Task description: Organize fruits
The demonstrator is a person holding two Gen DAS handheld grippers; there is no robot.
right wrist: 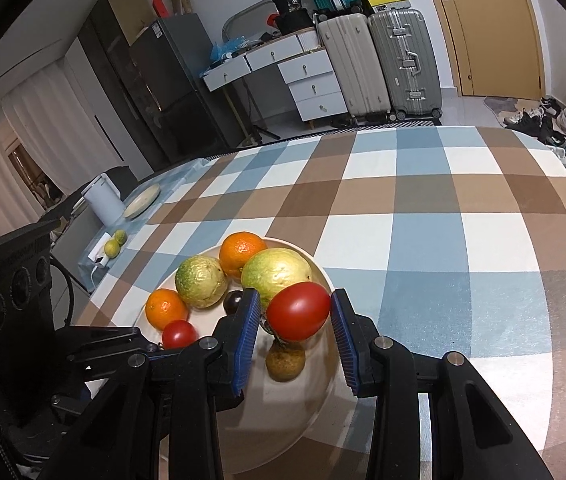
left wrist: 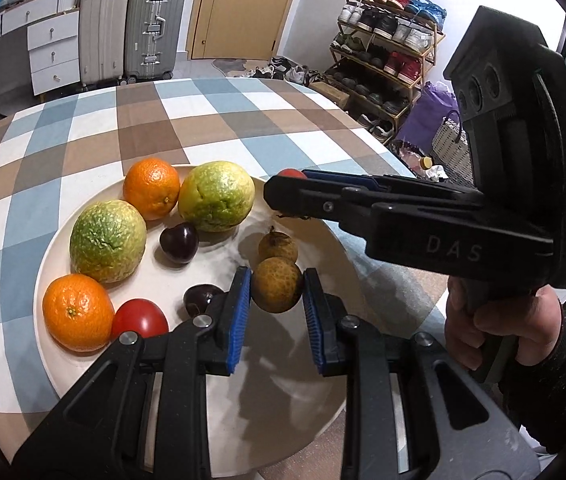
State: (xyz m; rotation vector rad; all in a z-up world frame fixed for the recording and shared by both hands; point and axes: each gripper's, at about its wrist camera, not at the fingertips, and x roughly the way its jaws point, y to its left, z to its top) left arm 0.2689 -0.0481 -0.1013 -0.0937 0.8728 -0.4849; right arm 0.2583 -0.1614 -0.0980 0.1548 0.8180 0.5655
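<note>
Checked table (right wrist: 423,208), cream plate (left wrist: 291,420)

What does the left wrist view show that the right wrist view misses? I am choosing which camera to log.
Only the left wrist view shows the shoe rack and the left gripper closed on a brown longan. Only the right wrist view shows the fridge, kettle and the right gripper holding a tomato. Both show the plate and suitcases.

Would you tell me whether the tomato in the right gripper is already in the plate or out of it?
Out: the tomato is clamped between the right gripper pads, above the plate.
</note>
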